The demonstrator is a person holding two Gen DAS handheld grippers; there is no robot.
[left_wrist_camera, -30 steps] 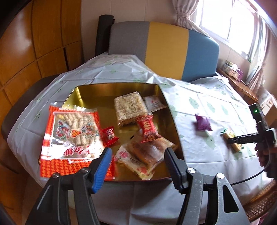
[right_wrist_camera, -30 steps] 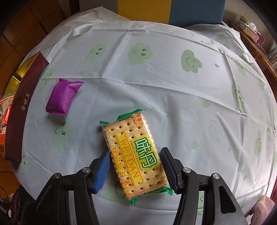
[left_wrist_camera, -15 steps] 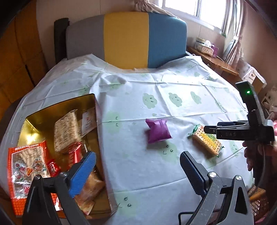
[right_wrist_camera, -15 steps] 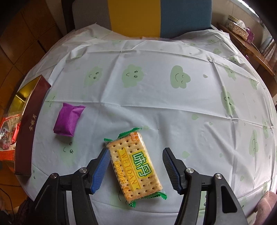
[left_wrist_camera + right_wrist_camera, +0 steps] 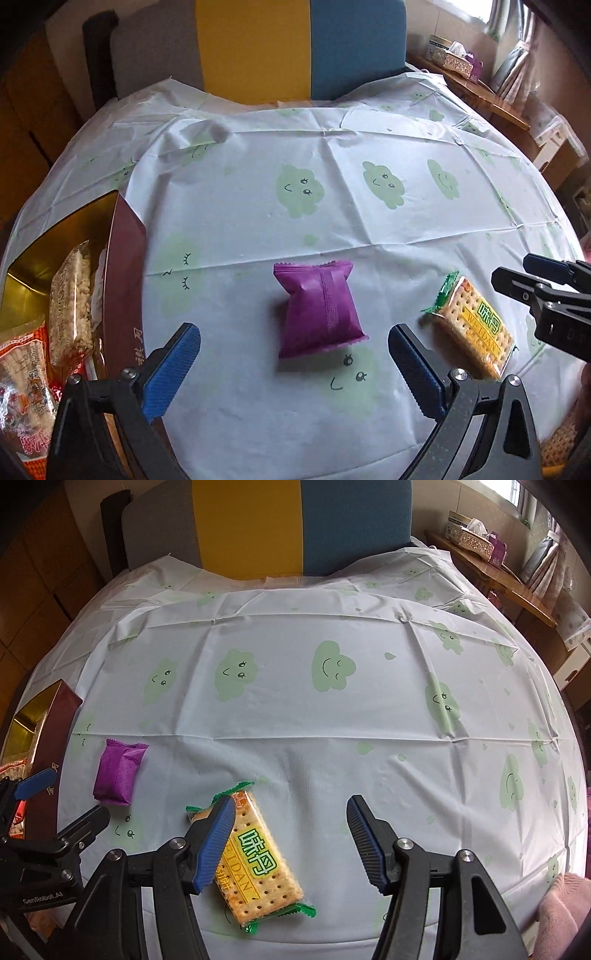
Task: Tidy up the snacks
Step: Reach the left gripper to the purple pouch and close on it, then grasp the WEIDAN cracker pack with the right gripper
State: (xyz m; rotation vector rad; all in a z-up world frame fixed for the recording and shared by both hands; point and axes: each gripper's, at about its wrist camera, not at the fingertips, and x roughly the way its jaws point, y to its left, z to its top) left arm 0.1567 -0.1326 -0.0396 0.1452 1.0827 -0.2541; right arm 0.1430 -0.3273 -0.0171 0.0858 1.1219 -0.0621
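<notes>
Fingers of the left gripper (image 5: pixel 293 363) stand spread to their widest above the table, pinching nothing; the purple packet (image 5: pixel 320 308) lies between and just ahead of them, untouched. At far left sits the box (image 5: pixel 123 280), gold inside and maroon outside, already holding several snacks, among them a rice-cake bar (image 5: pixel 70 299) and a red-and-clear bag (image 5: pixel 22 384). The purple packet rests flat on the cloth between the box and the cracker pack (image 5: pixel 255 860). Judged by its puffed, crimped foil wrap, it is light, soft and somewhat slick; take hold across its short width at mid-body, not by the crimped ends, and squeeze gently to avoid crushing the contents. Further right, the right gripper (image 5: pixel 290 836) has its fingers partly spread and holds nothing; its left finger overlaps the cracker pack in the right wrist view, but whether it touches cannot be told, and the other finger stands well clear. The cracker pack is flat, stiff and brittle; grip it across the narrow sides with light pressure. Both items lie on a thin white tablecloth (image 5: pixel 332 716) printed with green clouds; it is creased and may slide or bunch under a dragged packet, so lift rather than push. Behind the table stands a grey, yellow and blue chair (image 5: pixel 258 48); at right, a wooden sideboard (image 5: pixel 491 572) carries a tissue box (image 5: pixel 469 535) near curtains.
</notes>
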